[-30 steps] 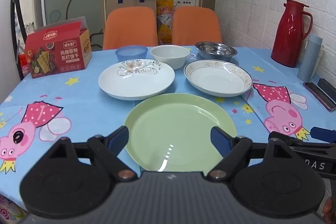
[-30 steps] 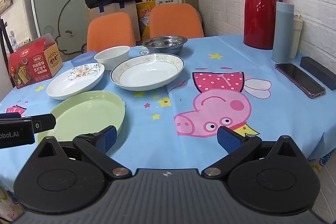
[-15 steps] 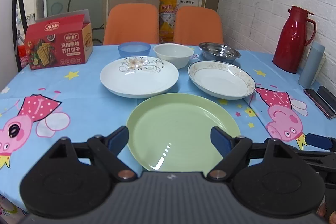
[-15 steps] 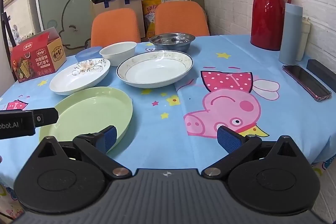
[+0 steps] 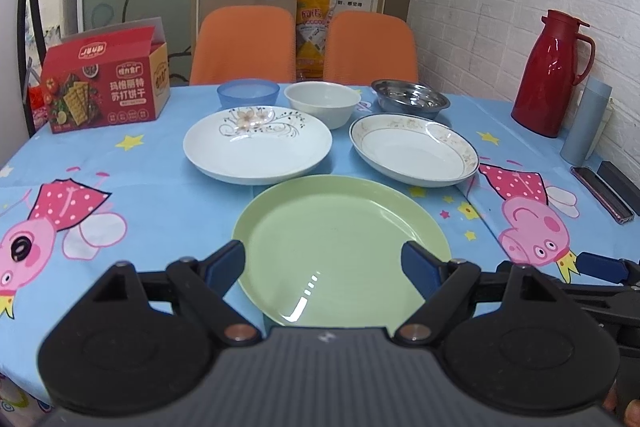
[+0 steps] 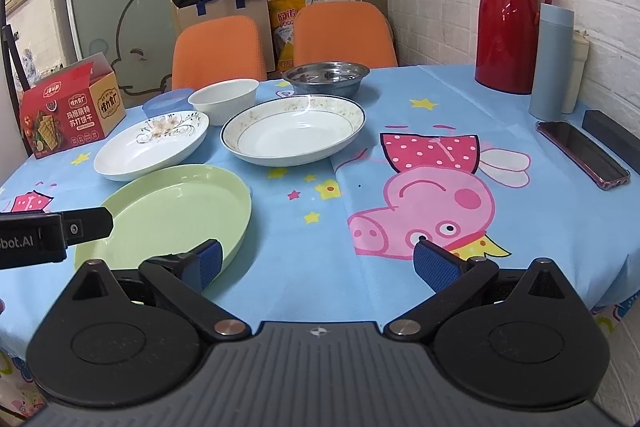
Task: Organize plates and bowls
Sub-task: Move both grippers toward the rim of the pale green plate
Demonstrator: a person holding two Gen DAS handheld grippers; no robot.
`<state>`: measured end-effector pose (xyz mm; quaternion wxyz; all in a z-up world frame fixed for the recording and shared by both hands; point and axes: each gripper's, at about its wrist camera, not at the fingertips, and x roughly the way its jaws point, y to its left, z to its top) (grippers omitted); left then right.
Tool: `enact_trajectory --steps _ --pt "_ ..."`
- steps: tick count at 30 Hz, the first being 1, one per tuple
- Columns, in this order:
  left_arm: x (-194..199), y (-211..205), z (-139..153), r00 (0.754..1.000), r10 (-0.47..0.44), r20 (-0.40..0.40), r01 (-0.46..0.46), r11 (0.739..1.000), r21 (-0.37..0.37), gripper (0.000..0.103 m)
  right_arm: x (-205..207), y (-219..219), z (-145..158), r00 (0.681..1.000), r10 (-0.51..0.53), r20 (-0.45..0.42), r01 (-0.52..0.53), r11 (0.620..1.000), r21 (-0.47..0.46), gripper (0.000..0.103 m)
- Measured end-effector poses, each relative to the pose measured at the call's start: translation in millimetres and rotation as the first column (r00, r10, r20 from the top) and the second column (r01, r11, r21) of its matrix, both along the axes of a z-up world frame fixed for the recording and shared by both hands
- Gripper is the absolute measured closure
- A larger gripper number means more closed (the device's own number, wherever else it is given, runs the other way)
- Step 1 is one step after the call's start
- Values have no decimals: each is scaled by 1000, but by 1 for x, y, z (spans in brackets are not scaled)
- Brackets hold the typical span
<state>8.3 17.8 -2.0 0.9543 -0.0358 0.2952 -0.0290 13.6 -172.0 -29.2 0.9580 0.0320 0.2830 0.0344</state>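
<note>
A green plate [image 5: 340,247] lies nearest me on the table. Behind it are a white floral plate [image 5: 258,147] on the left and a gold-rimmed white plate [image 5: 414,155] on the right. At the back stand a blue bowl [image 5: 248,93], a white bowl [image 5: 323,103] and a steel bowl [image 5: 410,101]. My left gripper [image 5: 324,267] is open and empty over the green plate's near edge. My right gripper [image 6: 316,265] is open and empty, to the right of the green plate [image 6: 168,215]. The same dishes show in the right wrist view.
A red cracker box [image 5: 104,79] stands at the back left. A red thermos [image 5: 554,75], a blue-grey tumbler [image 5: 584,121], a phone [image 6: 582,153] and a dark case [image 6: 612,137] sit along the right edge. Two orange chairs [image 5: 244,47] stand behind the table.
Both grippers have risen and drawn back slightly, so the dishes sit lower in view. Nothing on the table has moved, and both grippers stay open.
</note>
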Motion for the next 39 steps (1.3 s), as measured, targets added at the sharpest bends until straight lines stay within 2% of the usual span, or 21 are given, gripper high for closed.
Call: enact_trajectory --steps 16,30,39 --pt "7 4 3 1000 -2 8 2 1000 -2 19 6 12 6 999 38 9 -38 999 -7 0" --pt "43 28 0 999 42 -29 -42 999 -9 19 44 37 0 992 121 -40 -121 993 -9 0" --pt "55 33 -1 998 55 -40 -56 998 -12 19 57 44 0 989 138 -51 -139 990 -18 0"
